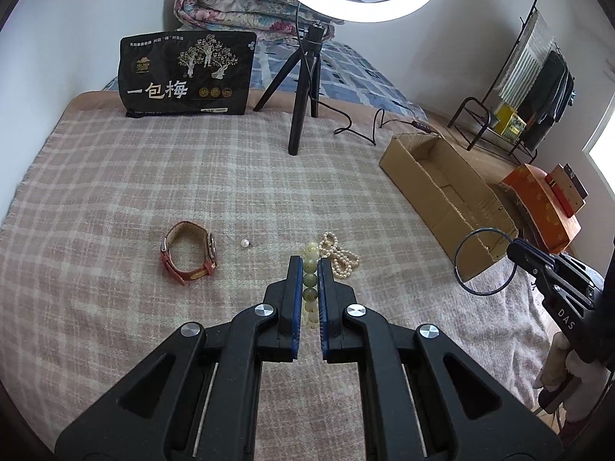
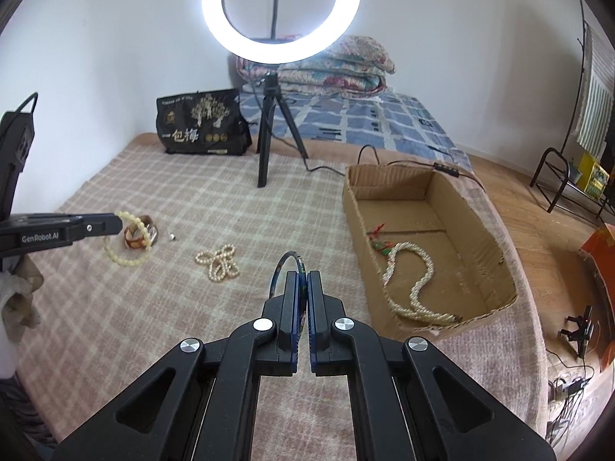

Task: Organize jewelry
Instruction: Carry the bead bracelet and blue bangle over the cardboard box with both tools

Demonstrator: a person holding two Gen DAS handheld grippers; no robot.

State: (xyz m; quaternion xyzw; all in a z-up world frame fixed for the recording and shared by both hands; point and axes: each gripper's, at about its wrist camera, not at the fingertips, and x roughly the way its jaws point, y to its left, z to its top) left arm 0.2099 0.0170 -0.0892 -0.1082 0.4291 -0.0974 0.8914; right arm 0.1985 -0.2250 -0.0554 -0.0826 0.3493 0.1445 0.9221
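Observation:
My left gripper (image 1: 309, 262) is shut on a bracelet of pale green beads (image 1: 310, 279), lifted off the pink plaid blanket (image 1: 153, 176). From the right wrist view that bracelet (image 2: 128, 262) hangs from the left gripper (image 2: 117, 223). The right gripper (image 2: 303, 274) is shut on a thin dark bangle (image 2: 276, 271), held above the blanket; the bangle (image 1: 456, 261) also shows at the right gripper (image 1: 513, 247). On the blanket lie a red-strapped watch (image 1: 188, 253), a loose pearl (image 1: 245, 243) and a pearl strand in a heap (image 1: 340, 255). The cardboard box (image 2: 357, 226) holds a long pearl necklace (image 2: 415, 288).
A ring light on a black tripod (image 1: 303, 88) stands mid-blanket, its cable (image 1: 361, 126) trailing toward the box. A black snack bag (image 1: 188, 73) leans at the back, with a folded quilt (image 1: 234, 4) behind. An orange box (image 1: 546, 199) and a metal rack (image 1: 511, 115) sit right.

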